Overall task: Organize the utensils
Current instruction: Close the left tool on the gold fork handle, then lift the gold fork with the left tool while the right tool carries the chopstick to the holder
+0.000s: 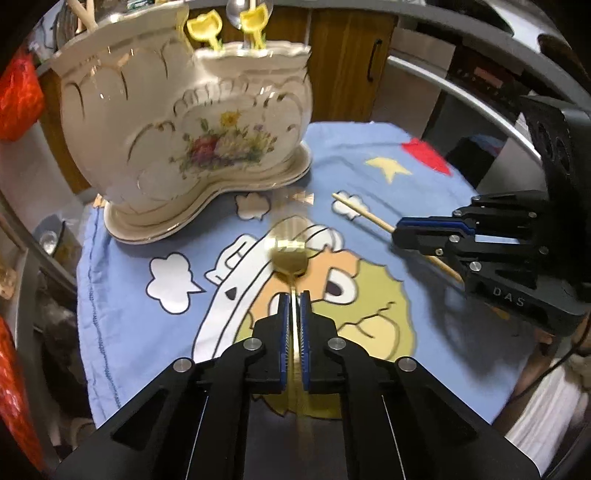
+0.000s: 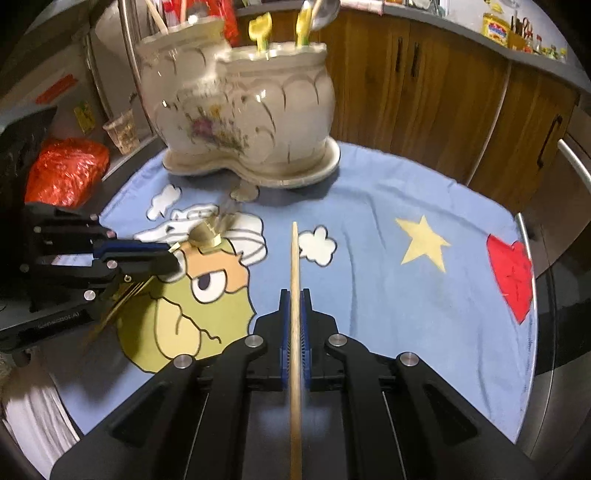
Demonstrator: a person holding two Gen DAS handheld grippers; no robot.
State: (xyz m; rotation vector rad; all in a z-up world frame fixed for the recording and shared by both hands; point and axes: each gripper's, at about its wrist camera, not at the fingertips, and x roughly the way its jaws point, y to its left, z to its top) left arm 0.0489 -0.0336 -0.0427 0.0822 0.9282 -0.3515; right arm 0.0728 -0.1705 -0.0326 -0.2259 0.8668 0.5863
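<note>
My left gripper (image 1: 294, 295) is shut on a gold spoon (image 1: 289, 254), bowl forward, held above the blue cartoon cloth (image 1: 140, 206). My right gripper (image 2: 294, 295) is shut on a wooden chopstick (image 2: 294, 258) that points toward the ceramic holder. The cream floral two-compartment utensil holder (image 1: 177, 122) stands at the far side of the cloth, with yellow-handled utensils (image 1: 207, 29) and a metal ladle in it; it also shows in the right wrist view (image 2: 243, 110). The right gripper with the chopstick (image 1: 364, 214) appears at the right of the left wrist view; the left gripper and spoon (image 2: 207, 234) appear at the left of the right wrist view.
Red plastic bags (image 2: 66, 170) and a plastic cup (image 2: 122, 131) sit left of the cloth. Wooden cabinets (image 2: 424, 81) stand behind. A metal rail (image 1: 461, 92) runs along the table's rim.
</note>
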